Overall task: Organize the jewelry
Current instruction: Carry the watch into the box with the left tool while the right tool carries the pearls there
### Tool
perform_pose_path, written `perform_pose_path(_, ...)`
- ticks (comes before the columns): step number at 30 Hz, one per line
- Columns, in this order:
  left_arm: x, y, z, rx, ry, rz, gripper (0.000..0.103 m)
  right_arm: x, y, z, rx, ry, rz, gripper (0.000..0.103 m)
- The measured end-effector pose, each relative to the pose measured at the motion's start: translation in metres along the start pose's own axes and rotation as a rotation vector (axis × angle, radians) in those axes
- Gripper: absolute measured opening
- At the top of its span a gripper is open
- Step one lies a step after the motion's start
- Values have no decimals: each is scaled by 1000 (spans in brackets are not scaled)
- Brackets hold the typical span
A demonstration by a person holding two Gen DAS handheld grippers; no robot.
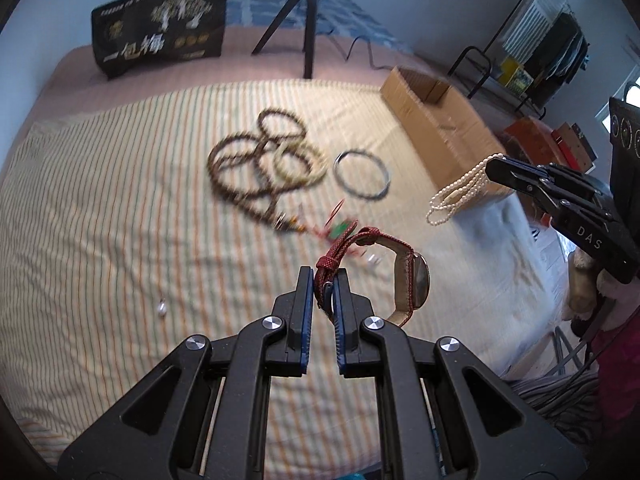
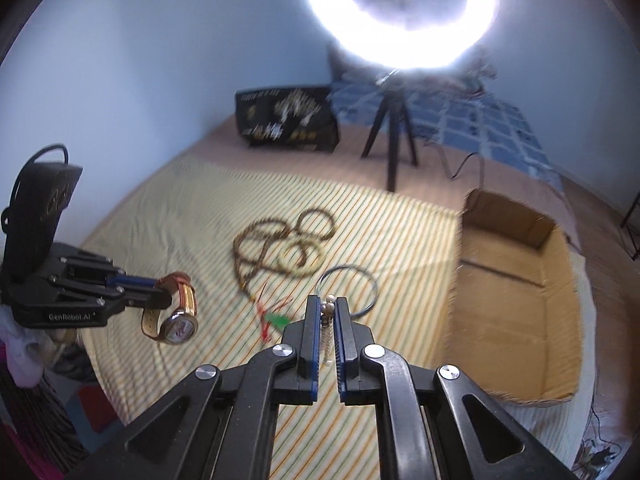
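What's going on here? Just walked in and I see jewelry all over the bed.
A person is sorting jewelry with two tools. The left hand-held gripper is shut on the strap of a watch, held above the striped sheet. The right hand-held gripper is shut on a pearl necklace, also in the air. Bead bracelets and a thin hoop lie on the sheet, beside an open cardboard box.

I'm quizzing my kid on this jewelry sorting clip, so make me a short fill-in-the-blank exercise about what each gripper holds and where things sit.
1. The left gripper is shut on the strap of a ____.
2. The right gripper holds a strand of white ____.
3. The brown bead bracelets lie on the ____ cloth.
4. The open box is made of ____.

Missing words: watch; pearls; striped; cardboard
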State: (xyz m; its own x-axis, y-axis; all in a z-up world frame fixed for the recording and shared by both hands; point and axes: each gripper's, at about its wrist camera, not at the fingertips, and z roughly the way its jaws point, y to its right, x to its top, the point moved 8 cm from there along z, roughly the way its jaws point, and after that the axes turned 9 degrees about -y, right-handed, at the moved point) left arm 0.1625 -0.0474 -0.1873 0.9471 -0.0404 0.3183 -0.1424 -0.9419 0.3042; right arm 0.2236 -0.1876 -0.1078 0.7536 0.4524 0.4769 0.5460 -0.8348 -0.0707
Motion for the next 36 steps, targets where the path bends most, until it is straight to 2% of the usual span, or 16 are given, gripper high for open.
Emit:
perform_pose_path(8,37,42,-13,-18,74,56,7,9,41,-31,-52,81,81,4)
perform_pose_path(15,69,78,-2,-21,102,116,7,6,86,-49,-115,121,157,4)
perform_pose_path(26,113,133,37,-48,111,180,7,-4,153,-48,-198,112,260,4)
perform_pose_path(36,128,174,86,-75,74,221,7,-26,193,-33,-221,68,345,4)
